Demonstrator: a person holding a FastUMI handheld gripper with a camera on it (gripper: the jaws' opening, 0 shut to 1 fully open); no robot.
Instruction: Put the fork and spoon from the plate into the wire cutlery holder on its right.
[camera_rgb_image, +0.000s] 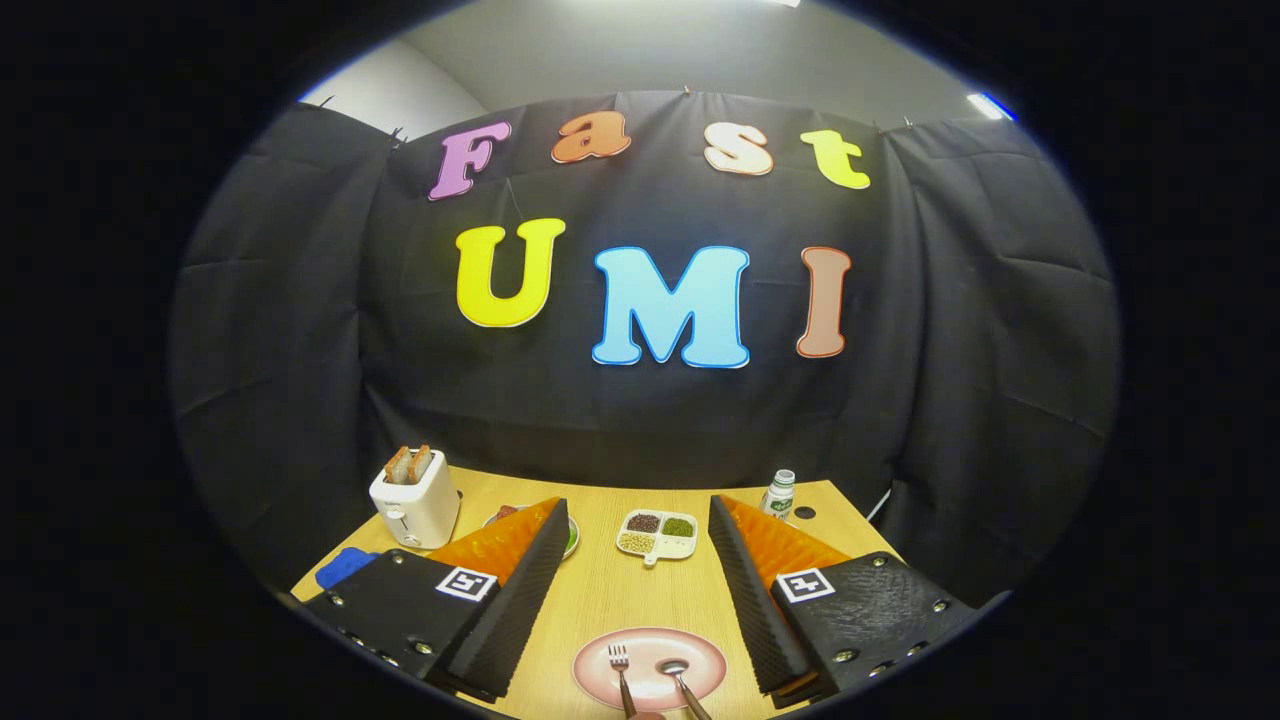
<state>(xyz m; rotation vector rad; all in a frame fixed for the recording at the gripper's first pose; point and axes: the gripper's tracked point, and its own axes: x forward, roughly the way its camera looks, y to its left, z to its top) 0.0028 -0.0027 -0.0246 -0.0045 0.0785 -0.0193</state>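
The gripper (638, 520) hangs above a light wooden table (610, 600), its two fingers spread wide apart with nothing between them but bare tabletop. At the bottom centre of the frame, between the finger bases and close to the camera, sits a pink plate (600, 668). On it lie the fork (620, 668), tines pointing away from the camera, to the left, and the spoon (678, 675), bowl also away from the camera, to the right; the two are side by side and apart, handles running off toward the bottom edge. In the middle of the frame, just beyond the fingertips, a small white divided dish (658, 536) holds what look like three sorts of beans or grains, though they are too small to tell for sure. At middle left a white toaster (416, 502) stands with two slices of bread (409, 464) sticking up from its slots. Partly hidden behind the left finger is a green-rimmed plate (571, 537). A blue object (345, 566) lies at the lower left edge of the table. To the right of centre, beyond the right finger, a small white bottle (778, 494) with a green label stands upright, with a small dark round spot (805, 512) on the table just beside it.
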